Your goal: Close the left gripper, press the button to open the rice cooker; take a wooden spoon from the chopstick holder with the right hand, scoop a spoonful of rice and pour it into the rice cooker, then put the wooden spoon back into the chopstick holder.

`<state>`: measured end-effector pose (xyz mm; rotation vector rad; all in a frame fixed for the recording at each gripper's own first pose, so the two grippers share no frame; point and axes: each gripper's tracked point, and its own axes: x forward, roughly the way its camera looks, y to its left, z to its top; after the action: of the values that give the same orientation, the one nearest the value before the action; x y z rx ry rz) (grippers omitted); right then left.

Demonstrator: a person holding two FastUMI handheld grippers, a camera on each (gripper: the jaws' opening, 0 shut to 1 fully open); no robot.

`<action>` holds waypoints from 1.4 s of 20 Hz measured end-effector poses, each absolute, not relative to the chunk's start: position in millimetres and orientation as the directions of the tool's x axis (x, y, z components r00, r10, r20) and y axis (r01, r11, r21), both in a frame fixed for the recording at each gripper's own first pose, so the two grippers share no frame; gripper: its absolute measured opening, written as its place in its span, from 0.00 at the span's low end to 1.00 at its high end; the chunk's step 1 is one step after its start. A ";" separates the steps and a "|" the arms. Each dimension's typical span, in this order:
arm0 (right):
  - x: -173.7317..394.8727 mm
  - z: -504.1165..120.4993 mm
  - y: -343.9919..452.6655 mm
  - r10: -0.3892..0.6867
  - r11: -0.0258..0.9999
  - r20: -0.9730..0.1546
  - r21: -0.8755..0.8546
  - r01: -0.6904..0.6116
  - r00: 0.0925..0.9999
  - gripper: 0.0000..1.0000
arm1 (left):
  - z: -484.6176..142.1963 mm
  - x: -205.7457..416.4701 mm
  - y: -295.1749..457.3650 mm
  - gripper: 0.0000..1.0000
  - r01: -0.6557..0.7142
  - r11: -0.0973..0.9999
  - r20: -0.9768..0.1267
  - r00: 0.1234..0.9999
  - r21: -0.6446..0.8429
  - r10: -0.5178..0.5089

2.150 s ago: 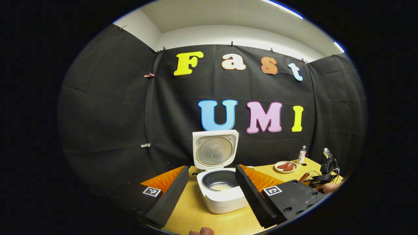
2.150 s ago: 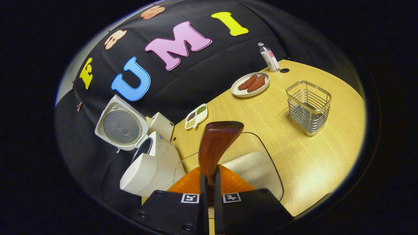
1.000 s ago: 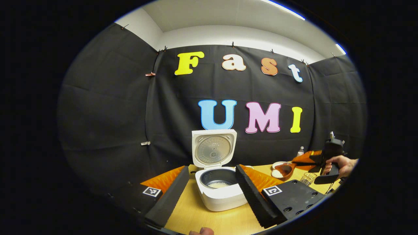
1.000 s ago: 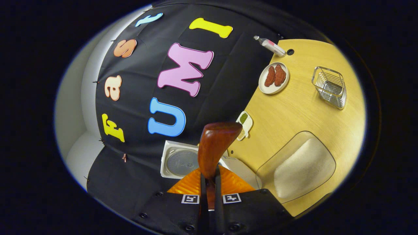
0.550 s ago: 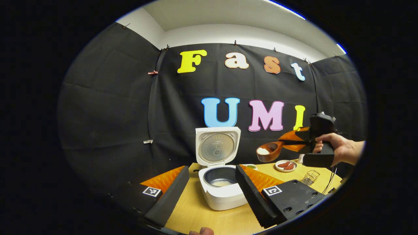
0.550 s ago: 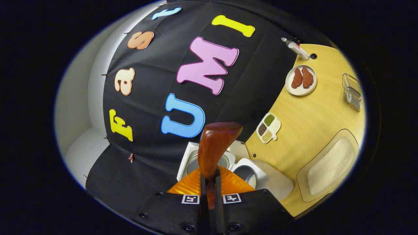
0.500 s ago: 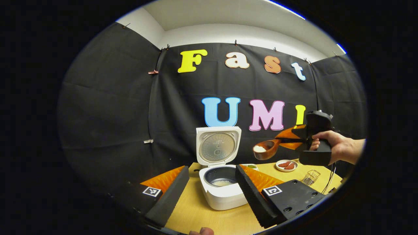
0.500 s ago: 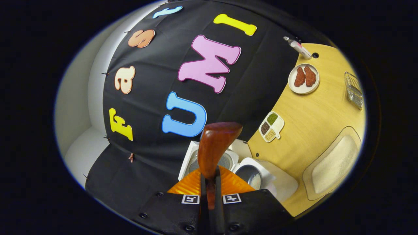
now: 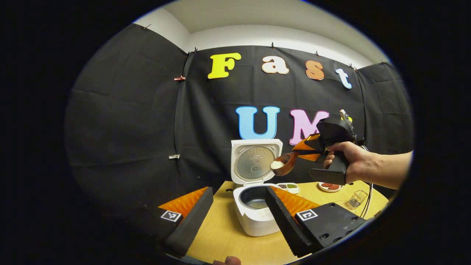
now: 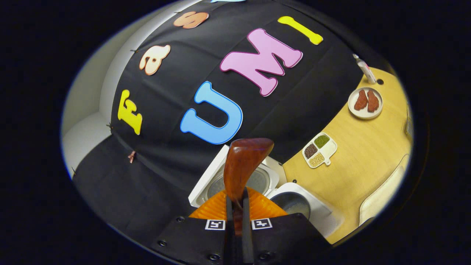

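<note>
The white rice cooker (image 9: 257,221) stands on the table with its lid (image 9: 256,163) raised and a little rice in its dark pot (image 9: 254,200). My left gripper (image 9: 237,221) is open, its fingers spread either side of the cooker, short of it. A hand holds my right gripper (image 9: 312,149) in the air right of the lid. It is shut on the handle of the wooden spoon (image 9: 281,164), whose bowl carries white rice above the pot's right side. In the right gripper view the spoon (image 10: 244,165) rises from my right gripper (image 10: 237,217), over the lid (image 10: 235,182) and the pot (image 10: 292,204).
The wire chopstick holder (image 9: 355,200) stands at the table's right. A plate of red food (image 10: 365,102), a divided dish of grains (image 10: 319,149) and a small bottle (image 10: 364,70) sit behind on the wooden table (image 10: 353,158). The clear tray of rice (image 10: 382,200) lies right of the cooker.
My right gripper has lifted the spoon with rice from the tray and carried it up and left, until its bowl is over the cooker. The left gripper has barely moved.
</note>
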<state>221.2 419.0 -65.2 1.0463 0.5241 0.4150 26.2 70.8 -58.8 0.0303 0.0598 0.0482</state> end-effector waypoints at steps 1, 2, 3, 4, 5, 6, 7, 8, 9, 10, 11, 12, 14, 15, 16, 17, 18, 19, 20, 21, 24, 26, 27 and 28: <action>226.4 -69.7 424.7 0.549 0.500 -0.217 0.859 -0.109 0.807 0.11 | -59.3 28.2 72.4 0.98 -0.049 0.998 -0.061 0.997 0.029 0.050; 228.3 -75.1 432.3 0.545 0.551 -0.229 0.823 -0.138 0.806 0.11 | -61.8 29.5 73.6 0.98 -0.049 0.999 -0.064 0.997 0.023 0.050; 229.6 -78.0 438.4 0.545 0.585 -0.240 0.795 -0.159 0.803 0.11 | -63.1 30.8 75.1 0.98 -0.052 0.998 -0.067 0.996 0.019 0.053; 232.4 -82.7 445.7 0.547 0.610 -0.247 0.772 -0.179 0.800 0.11 | -64.8 32.2 77.6 0.98 -0.055 0.998 -0.070 0.996 0.017 0.056; 233.0 -86.5 448.3 0.546 0.632 -0.255 0.750 -0.193 0.798 0.11 | -65.8 33.3 79.6 0.98 -0.058 0.998 -0.072 0.996 0.014 0.059; 235.8 -90.4 451.8 0.545 0.654 -0.262 0.728 -0.207 0.797 0.11 | -67.7 34.6 81.1 0.98 -0.061 0.998 -0.075 0.995 0.011 0.062; 238.7 -95.0 455.0 0.543 0.674 -0.269 0.705 -0.221 0.795 0.11 | -68.9 36.0 83.2 0.98 -0.064 0.998 -0.079 0.995 0.007 0.065; 239.3 -99.5 458.6 0.544 0.691 -0.275 0.682 -0.237 0.793 0.11 | -71.0 36.9 84.3 0.98 -0.067 0.998 -0.084 0.994 0.003 0.067; 240.1 -103.5 461.3 0.545 0.706 -0.282 0.663 -0.251 0.789 0.11 | -72.5 37.9 85.3 0.98 -0.071 0.997 -0.088 0.994 0.000 0.070; 240.1 -107.6 463.9 0.547 0.717 -0.287 0.646 -0.262 0.786 0.11 | -72.9 38.9 85.5 0.98 -0.073 0.997 -0.092 0.993 -0.002 0.072; 240.5 -109.6 466.4 0.550 0.725 -0.290 0.631 -0.275 0.783 0.11 | -74.0 39.4 86.8 0.98 -0.075 0.997 -0.094 0.993 -0.003 0.074; 240.2 -111.4 469.2 0.553 0.733 -0.293 0.615 -0.289 0.780 0.11 | -75.1 40.5 87.5 0.98 -0.074 0.997 -0.095 0.993 -0.002 0.074; 240.7 -110.4 474.1 0.564 0.745 -0.287 0.581 -0.328 0.774 0.11 | -78.0 42.9 86.8 0.98 -0.072 0.997 -0.100 0.992 -0.002 0.071; 240.4 -109.6 476.6 0.571 0.748 -0.282 0.565 -0.347 0.771 0.11 | -79.7 42.7 86.2 0.98 -0.071 0.997 -0.104 0.992 -0.003 0.071; 239.8 -107.8 478.2 0.575 0.752 -0.276 0.550 -0.365 0.770 0.11 | -81.3 44.1 84.9 0.98 -0.071 0.997 -0.108 0.992 -0.003 0.071; 239.8 -105.9 479.8 0.579 0.755 -0.270 0.534 -0.381 0.769 0.11 | -80.3 44.3 84.2 0.98 -0.071 0.997 -0.108 0.992 -0.004 0.071; 239.2 -103.9 482.4 0.584 0.756 -0.263 0.520 -0.397 0.768 0.11 | -79.5 42.9 83.4 0.98 -0.072 0.997 -0.106 0.992 -0.004 0.071; 238.3 -102.8 484.9 0.592 0.757 -0.259 0.505 -0.415 0.763 0.11 | -78.7 42.6 83.5 0.98 -0.074 0.997 -0.104 0.992 -0.002 0.074; 235.9 -102.1 486.9 0.598 0.759 -0.256 0.486 -0.434 0.759 0.11 | -78.4 43.3 84.7 0.98 -0.075 0.997 -0.101 0.992 -0.001 0.075; 234.4 -100.3 488.5 0.603 0.760 -0.252 0.468 -0.450 0.757 0.11 | -77.9 42.9 85.0 0.98 -0.076 0.997 -0.102 0.992 -0.002 0.076; 232.0 -94.7 494.3 0.612 0.764 -0.237 0.423 -0.487 0.754 0.11 | -81.1 37.6 84.5 0.98 -0.082 0.997 -0.105 0.991 -0.010 0.080; 230.5 -92.5 499.4 0.623 0.762 -0.229 0.391 -0.515 0.748 0.11 | -80.5 35.6 85.7 0.98 -0.086 0.996 -0.104 0.991 -0.013 0.084; 229.0 -91.3 500.9 0.629 0.762 -0.224 0.367 -0.534 0.745 0.11 | -82.5 35.1 86.3 0.98 -0.088 0.996 -0.106 0.991 -0.015 0.086; 227.4 -89.5 503.6 0.636 0.761 -0.218 0.337 -0.554 0.741 0.11 | -83.5 34.2 85.9 0.98 -0.088 0.996 -0.109 0.990 -0.018 0.086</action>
<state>227.4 503.6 -89.5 0.2591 0.3316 0.6604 34.2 85.9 -83.5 -0.0230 0.1084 0.0875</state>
